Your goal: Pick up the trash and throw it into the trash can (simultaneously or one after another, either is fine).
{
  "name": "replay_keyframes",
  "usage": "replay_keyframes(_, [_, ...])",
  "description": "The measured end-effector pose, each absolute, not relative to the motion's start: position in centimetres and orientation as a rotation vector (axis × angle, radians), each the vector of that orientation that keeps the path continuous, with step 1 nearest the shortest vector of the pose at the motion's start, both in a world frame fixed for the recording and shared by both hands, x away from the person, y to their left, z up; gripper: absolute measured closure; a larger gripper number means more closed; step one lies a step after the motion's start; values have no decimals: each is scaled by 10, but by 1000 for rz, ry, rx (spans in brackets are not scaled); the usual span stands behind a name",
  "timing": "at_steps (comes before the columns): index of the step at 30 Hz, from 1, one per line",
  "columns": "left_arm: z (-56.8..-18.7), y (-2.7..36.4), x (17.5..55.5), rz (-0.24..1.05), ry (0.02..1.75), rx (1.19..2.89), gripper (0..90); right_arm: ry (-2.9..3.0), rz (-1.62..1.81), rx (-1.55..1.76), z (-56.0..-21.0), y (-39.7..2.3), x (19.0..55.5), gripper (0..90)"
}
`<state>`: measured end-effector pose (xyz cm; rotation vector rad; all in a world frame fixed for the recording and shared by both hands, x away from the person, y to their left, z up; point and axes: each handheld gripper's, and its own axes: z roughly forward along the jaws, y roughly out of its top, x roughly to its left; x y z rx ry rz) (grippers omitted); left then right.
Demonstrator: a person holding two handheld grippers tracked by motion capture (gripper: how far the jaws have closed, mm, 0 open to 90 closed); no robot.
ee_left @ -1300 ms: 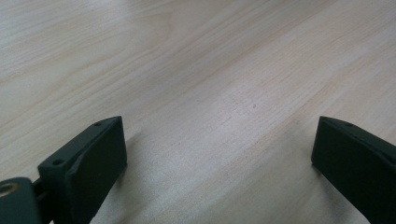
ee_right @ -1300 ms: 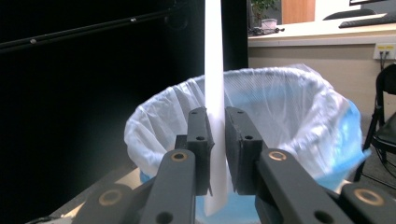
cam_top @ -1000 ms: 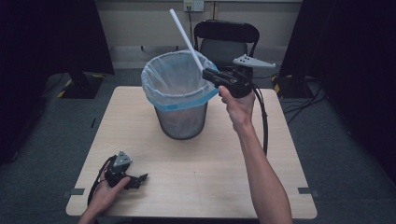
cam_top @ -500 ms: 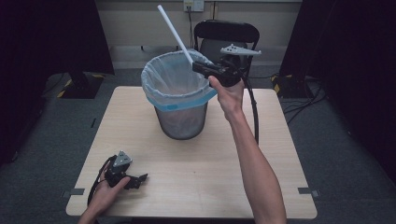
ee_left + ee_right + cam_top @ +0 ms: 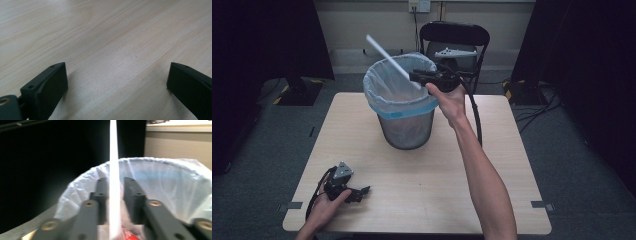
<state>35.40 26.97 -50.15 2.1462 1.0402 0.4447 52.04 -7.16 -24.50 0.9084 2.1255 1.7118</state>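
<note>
Right gripper | jaws just opening, white strip loose between | arm outstretched over bin

White strip upright between right tongs, jaws just opening, a gap beside it, above the bag-lined bin.

A smooth white plastic straw, a thin crinkled plastic bin liner, a metal mesh wastebasket, a matt pale wood-grain table.
</note>
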Motion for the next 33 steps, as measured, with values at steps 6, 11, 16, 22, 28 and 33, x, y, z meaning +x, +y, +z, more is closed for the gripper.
replay_keyframes(6, [-501, 270, 354, 444, 1040, 2146, 29, 2138, 1692, 920, -246, -72, 522, 528])
replay_keyframes(11, [-502, 270, 354, 444, 1040, 2146, 29, 2142, 1644, 943, -245, -72, 523, 397])
replay_keyframes(16, [-502, 270, 354, 445, 1040, 2146, 29, 2134, 1643, 950, -243, -75, 522, 253])
replay_keyframes(22, [-501, 270, 354, 444, 1040, 2146, 29, 2130, 1642, 948, -243, -80, 518, 204])
replay_keyframes(28, [-501, 270, 354, 444, 1040, 2146, 29, 2114, 1628, 949, -241, -90, 510, 155])
replay_keyframes(33, [-501, 270, 354, 444, 1040, 2146, 29, 2103, 1612, 957, -242, -96, 506, 155])
